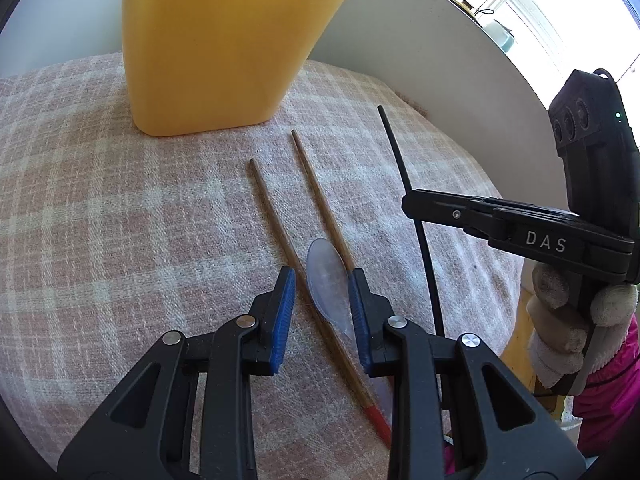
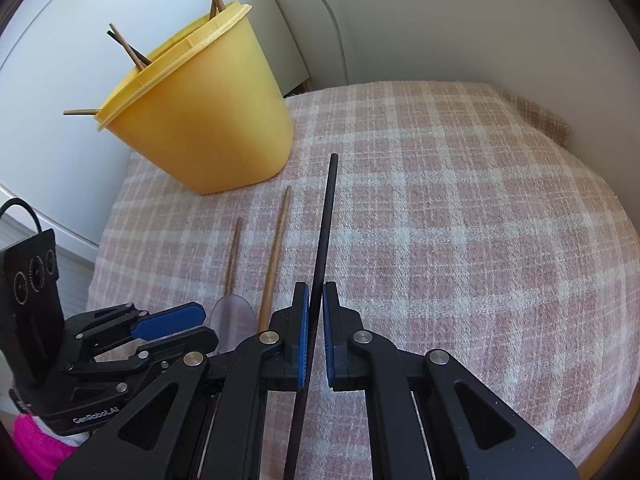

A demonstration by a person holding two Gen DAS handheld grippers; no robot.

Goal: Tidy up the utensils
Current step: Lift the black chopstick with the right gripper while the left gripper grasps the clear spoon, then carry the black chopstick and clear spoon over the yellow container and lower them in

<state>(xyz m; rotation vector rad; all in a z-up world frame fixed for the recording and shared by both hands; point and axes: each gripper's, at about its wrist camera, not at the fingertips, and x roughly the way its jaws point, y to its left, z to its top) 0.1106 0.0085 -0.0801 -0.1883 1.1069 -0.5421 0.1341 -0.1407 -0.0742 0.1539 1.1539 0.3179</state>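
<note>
Right jaws clamp the black chopstick (image 2: 325, 224); left jaws stand apart around the clear spoon (image 1: 329, 276)

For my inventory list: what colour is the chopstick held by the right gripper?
Black. The chopstick shows best in the right wrist view, clamped in the right gripper.

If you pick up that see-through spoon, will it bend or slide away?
The clear plastic spoon looks thin, so it is probably light and a bit bendy. Its smooth bowl may slip between the left gripper's pads. On the checked cloth it likely stays put.
</note>
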